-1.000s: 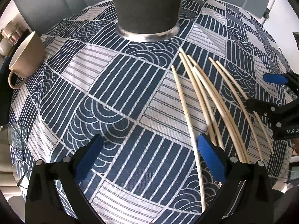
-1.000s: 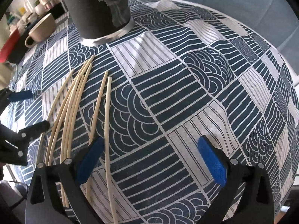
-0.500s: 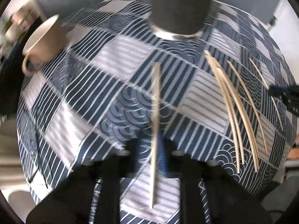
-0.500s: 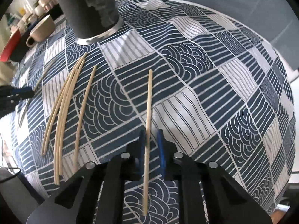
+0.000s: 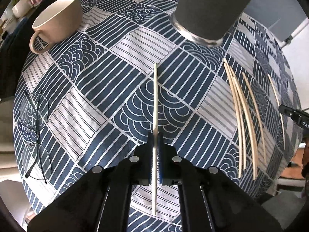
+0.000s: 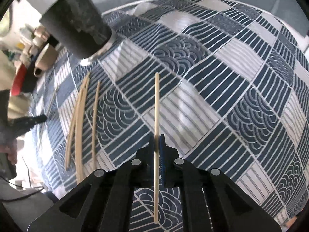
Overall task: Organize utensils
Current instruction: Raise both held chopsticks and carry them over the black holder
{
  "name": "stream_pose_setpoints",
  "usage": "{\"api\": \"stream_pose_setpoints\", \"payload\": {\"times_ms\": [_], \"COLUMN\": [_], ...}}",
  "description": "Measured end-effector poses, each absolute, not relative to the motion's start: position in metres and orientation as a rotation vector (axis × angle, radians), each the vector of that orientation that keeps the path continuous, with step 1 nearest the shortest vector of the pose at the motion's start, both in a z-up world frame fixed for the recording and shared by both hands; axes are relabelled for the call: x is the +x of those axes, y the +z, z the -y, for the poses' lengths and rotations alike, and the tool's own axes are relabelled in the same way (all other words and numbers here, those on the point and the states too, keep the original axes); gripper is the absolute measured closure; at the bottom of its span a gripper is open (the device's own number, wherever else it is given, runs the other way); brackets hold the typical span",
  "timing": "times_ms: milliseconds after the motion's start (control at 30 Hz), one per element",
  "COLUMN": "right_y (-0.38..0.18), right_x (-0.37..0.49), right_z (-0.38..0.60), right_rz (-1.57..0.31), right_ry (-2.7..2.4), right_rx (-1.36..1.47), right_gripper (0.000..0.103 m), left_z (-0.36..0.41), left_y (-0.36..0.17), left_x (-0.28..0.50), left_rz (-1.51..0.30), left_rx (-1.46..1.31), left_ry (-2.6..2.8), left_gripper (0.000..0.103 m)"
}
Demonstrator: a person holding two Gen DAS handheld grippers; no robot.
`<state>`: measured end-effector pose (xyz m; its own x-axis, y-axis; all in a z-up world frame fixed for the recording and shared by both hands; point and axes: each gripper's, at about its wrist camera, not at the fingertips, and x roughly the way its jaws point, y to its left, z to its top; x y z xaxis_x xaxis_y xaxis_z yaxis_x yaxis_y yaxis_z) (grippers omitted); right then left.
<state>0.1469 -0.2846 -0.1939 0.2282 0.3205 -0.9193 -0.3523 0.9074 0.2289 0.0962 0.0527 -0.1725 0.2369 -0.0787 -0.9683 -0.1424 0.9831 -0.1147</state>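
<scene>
both grippers have gone from spread wide over the loose sticks to pinching one each, lifted clear of the cloth.

left wrist view: the left gripper (image 5: 155,150) is pressed together on a single chopstick (image 5: 155,104), which runs straight ahead between the blue pads toward the dark holder (image 5: 214,7). the remaining chopsticks (image 5: 243,119) lie on the patterned bench (image 5: 81,104) well off to the right. a beige cup (image 5: 58,17) and a pair of glasses (image 5: 34,131) sit at the left.

right wrist view: the right gripper (image 6: 158,148) pinches its own stick (image 6: 156,116) the same way; the leftover sticks (image 6: 81,119) lie to the left, near the holder (image 6: 75,21).

i judge both sticks ready to carry to the holder.
</scene>
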Motion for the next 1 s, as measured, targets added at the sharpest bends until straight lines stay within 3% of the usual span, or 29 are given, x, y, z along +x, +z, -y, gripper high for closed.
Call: {"api": "stream_pose_setpoints", "payload": {"times_ms": [433, 1000], "right_y": [-0.124, -0.038], "right_x": [0.184, 0.232], "right_z": [0.283, 0.22], "right_rz": [-1.094, -0.918], "right_ry": [0.508, 0.657], "right_rx": [0.142, 0.12], "right_gripper": [0.098, 0.098], "left_z": [-0.08, -0.069], "left_y": [-0.113, -0.019], "left_x": [0.118, 0.18], "left_rz": [-1.174, -0.964], "left_rx": [-0.27, -0.226], "left_ry": [0.064, 0.03], "left_gripper": [0.098, 0.098]}}
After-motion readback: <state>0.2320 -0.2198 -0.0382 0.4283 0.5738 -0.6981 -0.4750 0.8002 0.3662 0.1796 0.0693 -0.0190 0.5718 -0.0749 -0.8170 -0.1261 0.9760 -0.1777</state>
